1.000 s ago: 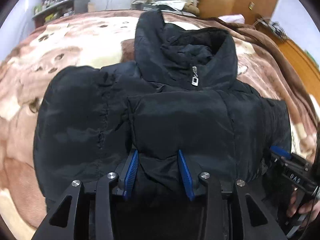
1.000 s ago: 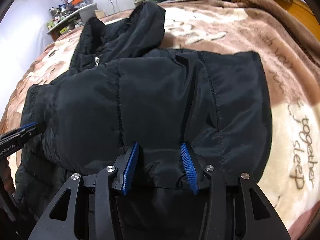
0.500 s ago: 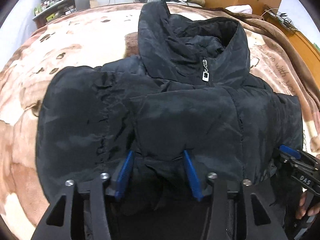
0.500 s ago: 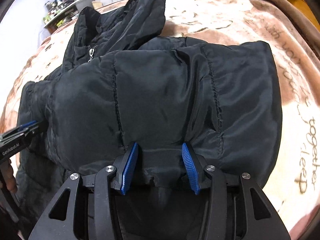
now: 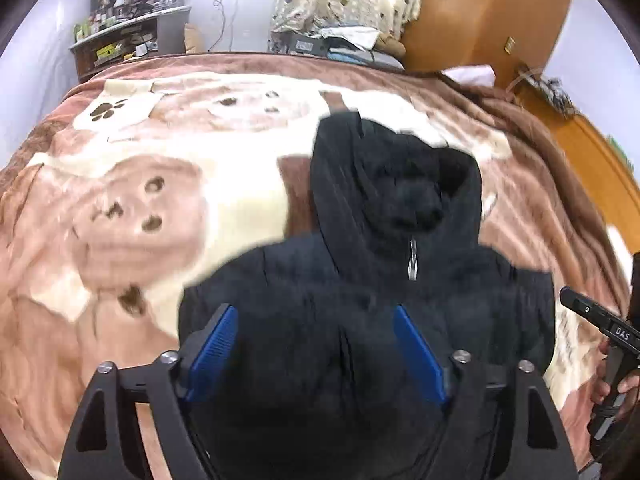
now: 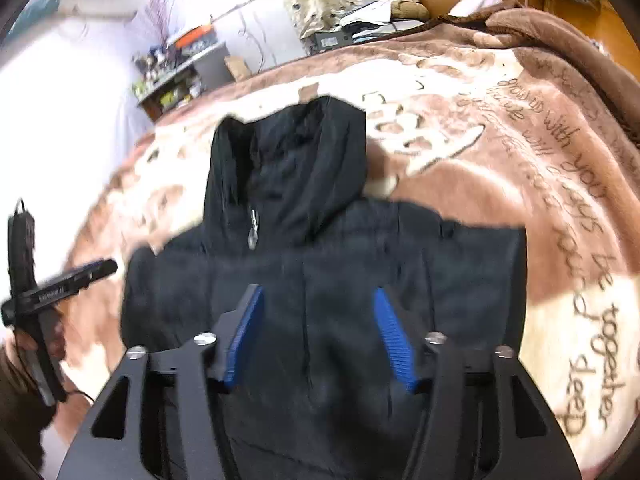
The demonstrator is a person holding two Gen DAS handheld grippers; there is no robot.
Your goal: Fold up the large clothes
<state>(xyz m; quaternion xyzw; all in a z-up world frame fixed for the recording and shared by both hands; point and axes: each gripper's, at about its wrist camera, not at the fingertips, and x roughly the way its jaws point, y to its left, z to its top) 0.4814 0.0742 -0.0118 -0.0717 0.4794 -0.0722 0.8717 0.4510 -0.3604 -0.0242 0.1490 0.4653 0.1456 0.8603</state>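
Observation:
A black puffer jacket [image 5: 384,304] lies folded on the bed, collar and hood pointing away, zipper pull [image 5: 412,260] at the middle. It also shows in the right wrist view [image 6: 320,264]. My left gripper [image 5: 316,344] is open and raised above the jacket's near left part, nothing between its blue pads. My right gripper [image 6: 318,332] is open and raised above the jacket's near right part, also empty. Each gripper shows at the edge of the other's view: the right one [image 5: 592,316], the left one [image 6: 72,276]. Both views are motion-blurred.
The jacket rests on a brown and cream blanket [image 5: 152,184] with paw prints and lettering [image 6: 580,208]. A cluttered shelf [image 5: 128,40] and curtain stand beyond the bed's far edge. A wooden wardrobe [image 5: 492,12] and wooden bed frame [image 5: 600,160] are at the right.
Both grippers have opened wider, let go of the jacket's folded edge and pulled back and up. The jacket now lies smaller and lower in both views.

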